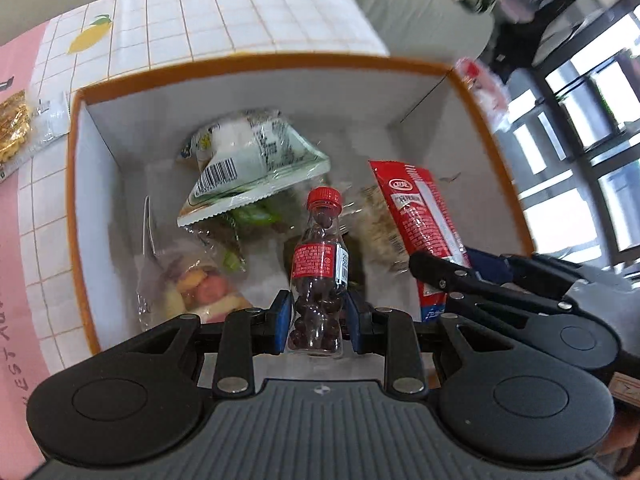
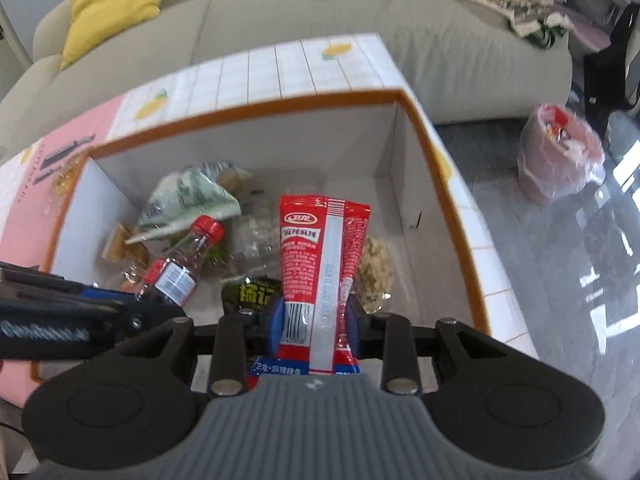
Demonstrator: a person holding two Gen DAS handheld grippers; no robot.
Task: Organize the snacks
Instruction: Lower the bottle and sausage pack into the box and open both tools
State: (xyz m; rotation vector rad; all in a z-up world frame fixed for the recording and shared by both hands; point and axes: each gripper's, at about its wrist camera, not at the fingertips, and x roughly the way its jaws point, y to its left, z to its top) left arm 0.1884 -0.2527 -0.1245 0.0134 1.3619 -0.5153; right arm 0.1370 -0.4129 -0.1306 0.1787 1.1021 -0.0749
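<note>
Nearest the left wrist camera, the left gripper (image 1: 316, 322) has its jaws narrowed onto a small clear plastic bottle with a red cap and red label, filled with dark round candies (image 1: 318, 276); the blue pads (image 1: 283, 320) press its lower body from both sides. That bottle stands upright between them, cap toward twelve o'clock, over the open white cardboard box with an orange rim (image 1: 256, 68).

In the right wrist view, the right gripper (image 2: 314, 326) has its jaws closed partway on a long red foil snack packet with white print and a barcode (image 2: 320, 256), clamped near its lower end, with the packet's top rising toward twelve o'clock above the same box. From the left wrist camera this packet appears at about three o'clock, just beside the bottle.

Inside the box lie a green-and-white plastic snack bag with a barcode (image 1: 248, 160) toward eleven o'clock, a clear bag of pastel-coloured sweets (image 1: 200, 284) at nine o'clock, and a clear pouch of pale crumbly snack (image 2: 374, 272) at two o'clock of the red packet.

The box sits on a surface covered by a white grid-pattern cloth printed with yellow lemons (image 1: 224, 16). A golden snack in a clear wrapper (image 1: 16, 132) lies on that cloth outside the box, at ten o'clock. Beyond the surface stands a beige sofa (image 2: 460, 52) bearing a yellow cushion (image 2: 116, 4).
</note>
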